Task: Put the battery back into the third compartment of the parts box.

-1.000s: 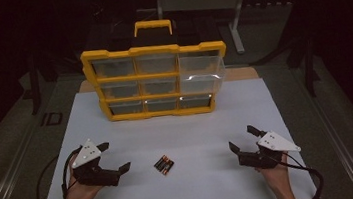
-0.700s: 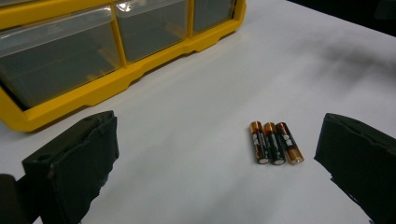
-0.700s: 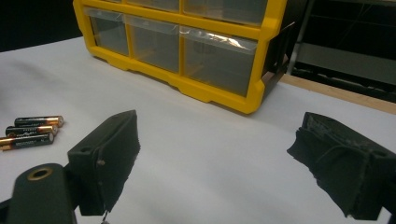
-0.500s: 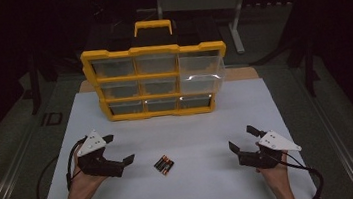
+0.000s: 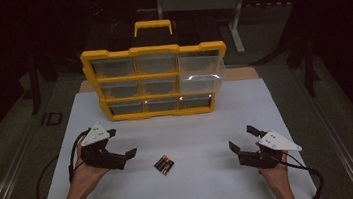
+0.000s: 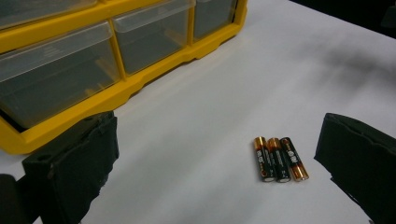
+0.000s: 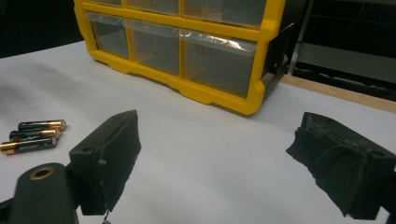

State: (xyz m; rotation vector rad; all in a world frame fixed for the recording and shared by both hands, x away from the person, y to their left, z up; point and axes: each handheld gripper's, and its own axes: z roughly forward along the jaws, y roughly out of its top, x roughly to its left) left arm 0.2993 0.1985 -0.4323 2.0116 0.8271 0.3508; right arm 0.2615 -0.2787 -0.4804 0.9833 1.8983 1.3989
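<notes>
Batteries (image 5: 164,165) — three, side by side on the white table (image 5: 204,187), lying just right of my left gripper (image 5: 122,145), whose jaws are spread wide w/ nothing between. Their long axes run roughly away from me, angled a bit. Right gripper (image 5: 241,139) also agape, well apart — so left is nearer; I'd judge it takes the pick. Yellow organizer (image 5: 152,49) stands behind.

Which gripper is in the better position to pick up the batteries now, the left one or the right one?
Probably the left gripper. It is open, close to the three batteries, and they lie just ahead between its fingers. The right gripper, also open, is farther away and points toward the yellow organizer.
</notes>
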